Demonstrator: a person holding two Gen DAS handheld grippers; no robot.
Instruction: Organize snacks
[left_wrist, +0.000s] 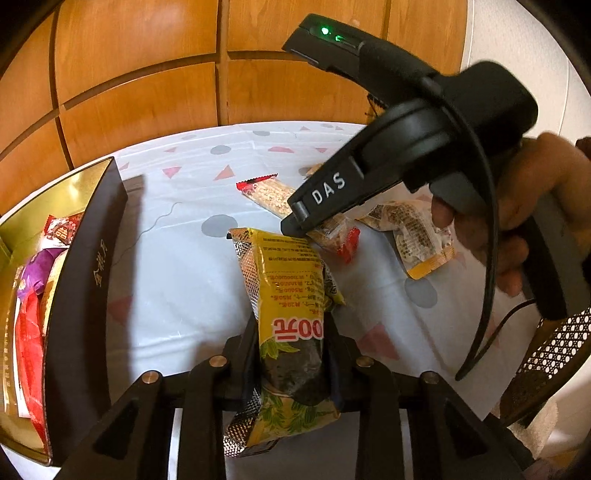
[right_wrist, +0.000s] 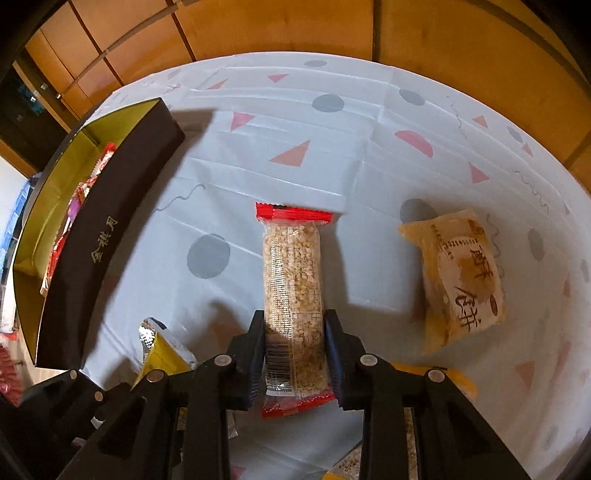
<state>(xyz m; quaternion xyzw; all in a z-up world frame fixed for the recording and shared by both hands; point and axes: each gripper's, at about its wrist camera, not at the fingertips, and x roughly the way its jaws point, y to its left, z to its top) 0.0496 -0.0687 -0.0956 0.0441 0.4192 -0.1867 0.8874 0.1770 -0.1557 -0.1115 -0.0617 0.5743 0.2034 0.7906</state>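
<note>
With several snacks already lying in the dark box (right_wrist: 107, 236), a yellow packet (left_wrist: 291, 314) is being clamped by the left gripper (left_wrist: 291, 354) and a grain bar (right_wrist: 293, 295) by the right gripper (right_wrist: 294, 343), while a beige packet (right_wrist: 458, 280) is being left on the table.

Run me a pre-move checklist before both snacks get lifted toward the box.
1. Left gripper closed on the yellow snack packet: ok, both fingers press its lower half.
2. Right gripper closed on the grain bar: ok, fingers sit against both long sides.
3. Grain bar free of neighbours: ok, the tan pastry packet lies apart from it on the tablecloth.
4. Dark box open: ok, no lid, gold lining visible.
5. Room left in the box: cannot tell, red and purple wrappers already fill the visible part.
6. Grippers clear of each other: cannot tell; they work close together.
</note>
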